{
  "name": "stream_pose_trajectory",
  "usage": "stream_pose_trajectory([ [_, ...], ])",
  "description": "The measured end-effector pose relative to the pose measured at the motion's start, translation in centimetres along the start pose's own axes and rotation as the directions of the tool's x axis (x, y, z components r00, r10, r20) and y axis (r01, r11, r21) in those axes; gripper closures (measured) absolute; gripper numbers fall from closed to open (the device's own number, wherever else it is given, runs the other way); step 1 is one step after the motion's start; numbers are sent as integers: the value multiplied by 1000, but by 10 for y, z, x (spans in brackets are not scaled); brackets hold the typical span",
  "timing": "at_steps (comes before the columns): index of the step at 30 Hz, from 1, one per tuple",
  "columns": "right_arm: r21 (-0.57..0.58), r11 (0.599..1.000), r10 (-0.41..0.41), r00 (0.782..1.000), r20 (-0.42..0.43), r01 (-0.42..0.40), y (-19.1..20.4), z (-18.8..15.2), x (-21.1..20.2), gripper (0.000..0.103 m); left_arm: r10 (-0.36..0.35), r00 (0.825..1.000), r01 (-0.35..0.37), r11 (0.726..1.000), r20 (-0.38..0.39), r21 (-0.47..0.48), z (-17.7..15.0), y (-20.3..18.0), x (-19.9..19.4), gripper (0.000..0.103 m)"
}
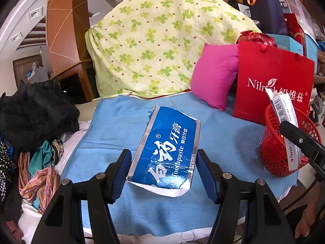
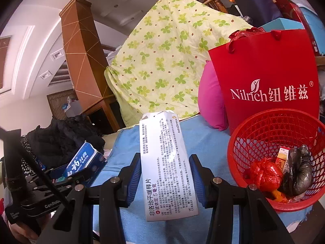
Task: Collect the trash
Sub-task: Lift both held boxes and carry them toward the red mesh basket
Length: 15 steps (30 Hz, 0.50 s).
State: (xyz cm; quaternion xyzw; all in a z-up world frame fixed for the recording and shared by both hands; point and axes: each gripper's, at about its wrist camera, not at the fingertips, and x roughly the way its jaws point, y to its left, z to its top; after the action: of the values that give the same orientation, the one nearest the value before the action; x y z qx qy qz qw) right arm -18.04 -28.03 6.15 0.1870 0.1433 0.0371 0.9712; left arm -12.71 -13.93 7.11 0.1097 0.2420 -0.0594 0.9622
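Above the blue cloth [image 1: 126, 118], a flattened toothpaste box [image 1: 165, 151] is pinched by the left gripper [image 1: 163, 171], and a white medicine box [image 2: 165, 162] is pinched by the right gripper [image 2: 165, 180], just beside the red basket [image 2: 254, 126] where other trash is already gathered. Either crushed carton could be lost early if the hold is slackened. The light basket could be tipped if its rim is knocked.

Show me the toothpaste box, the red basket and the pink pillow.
toothpaste box [image 1: 165, 148]: left wrist view, blue printed face.
red basket [image 2: 264, 130]: right wrist view, inner mesh wall.
pink pillow [image 1: 213, 77]: left wrist view, front face.
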Motion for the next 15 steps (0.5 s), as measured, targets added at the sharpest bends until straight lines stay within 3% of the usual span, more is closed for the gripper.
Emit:
stream_pose_trajectory([
  [15, 52, 999, 10, 1000, 21, -11, -17, 3, -10, 53, -6, 1000, 6, 999, -2, 47, 7, -25, 2, 36],
])
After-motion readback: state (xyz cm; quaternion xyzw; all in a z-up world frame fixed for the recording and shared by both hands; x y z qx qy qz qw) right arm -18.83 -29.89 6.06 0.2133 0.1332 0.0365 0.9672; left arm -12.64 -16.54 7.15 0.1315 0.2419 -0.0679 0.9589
